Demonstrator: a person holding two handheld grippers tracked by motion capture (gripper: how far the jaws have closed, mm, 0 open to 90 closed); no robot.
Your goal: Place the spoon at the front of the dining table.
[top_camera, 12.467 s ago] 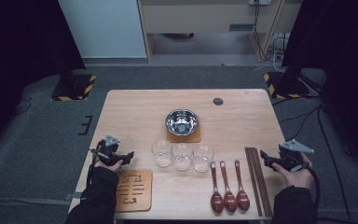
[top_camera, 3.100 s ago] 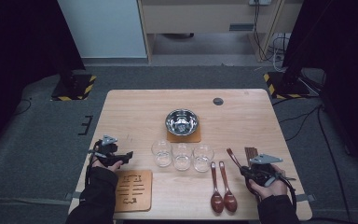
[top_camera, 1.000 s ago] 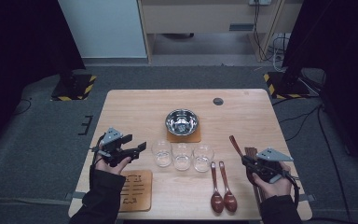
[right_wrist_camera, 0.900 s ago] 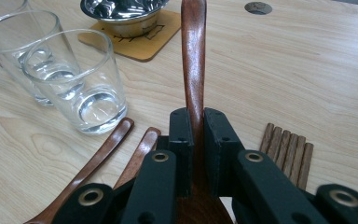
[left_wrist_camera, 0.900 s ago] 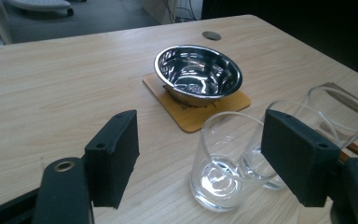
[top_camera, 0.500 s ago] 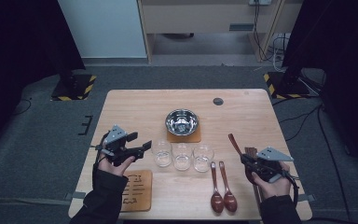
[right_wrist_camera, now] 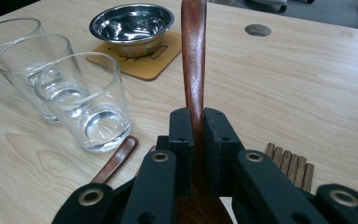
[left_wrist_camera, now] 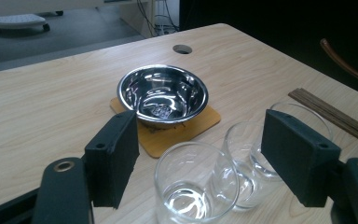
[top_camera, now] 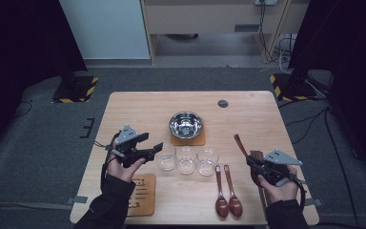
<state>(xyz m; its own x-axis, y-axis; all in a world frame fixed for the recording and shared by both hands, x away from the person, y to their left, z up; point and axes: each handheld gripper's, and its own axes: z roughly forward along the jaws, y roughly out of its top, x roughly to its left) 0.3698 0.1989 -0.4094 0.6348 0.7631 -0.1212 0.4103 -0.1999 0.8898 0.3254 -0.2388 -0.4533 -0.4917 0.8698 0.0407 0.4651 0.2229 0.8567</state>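
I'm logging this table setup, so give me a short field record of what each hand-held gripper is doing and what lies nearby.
left hand-held gripper: open, jaws either side of the nearest glass, not gripping
right hand-held gripper: shut on wooden spoon, handle pointing away
glasses: three in a row
steel bowl: on a coaster
other spoons: two, flat on table
chopsticks: beside right hand-held gripper

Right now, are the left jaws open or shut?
Open. The left gripper has its jaws wide apart either side of the nearest glass, touching nothing.
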